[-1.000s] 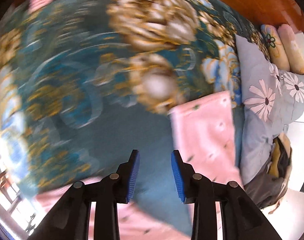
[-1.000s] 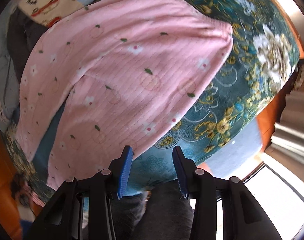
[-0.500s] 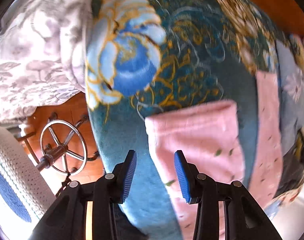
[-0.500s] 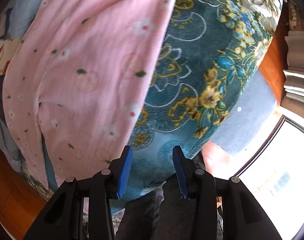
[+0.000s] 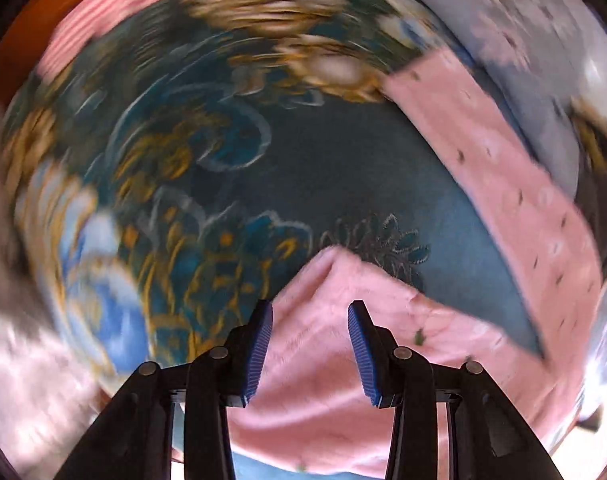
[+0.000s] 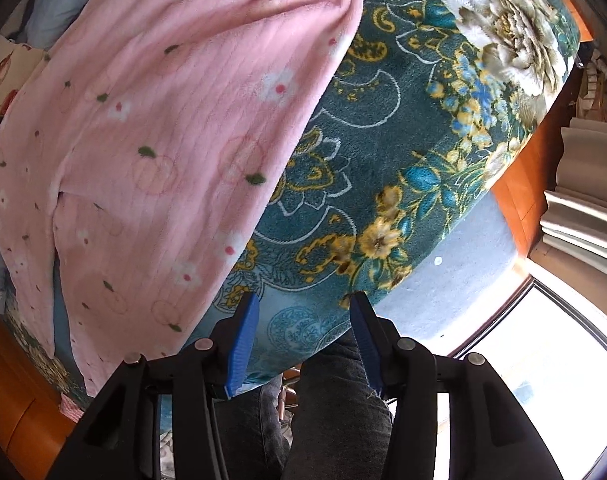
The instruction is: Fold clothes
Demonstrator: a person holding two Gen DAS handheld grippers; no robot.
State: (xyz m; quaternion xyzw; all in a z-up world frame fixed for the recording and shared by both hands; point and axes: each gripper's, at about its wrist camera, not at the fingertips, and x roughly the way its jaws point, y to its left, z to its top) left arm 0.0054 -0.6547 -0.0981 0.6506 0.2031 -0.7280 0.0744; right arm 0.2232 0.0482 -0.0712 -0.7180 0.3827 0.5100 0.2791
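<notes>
The left gripper (image 5: 309,320) points forward and down over the bed, its two blue-padded fingers spread wide with nothing between them. Just under and ahead of its tips lies a raised corner of the pink pyjama trousers (image 5: 343,344), peaked up from the teal flowered blanket (image 5: 231,152); whether the pads touch the cloth cannot be told, as much of this view is blurred. Another strip of the same pink cloth runs along the right side of that view, with a pale grey-blue pillow (image 5: 543,92) beyond it.

The right gripper (image 6: 303,328) hangs past the near edge of the bed, tilted down, its fingers likewise held well apart and empty. Below it shows the person's leg (image 6: 335,412) in dark jeans. From this side the pink pyjama trousers (image 6: 175,132) lie spread flat on the blanket (image 6: 415,152), up and to the left of the fingers and apart from them, their lower end reaching toward the bed's edge. A window (image 6: 551,356) is bright at the lower right
</notes>
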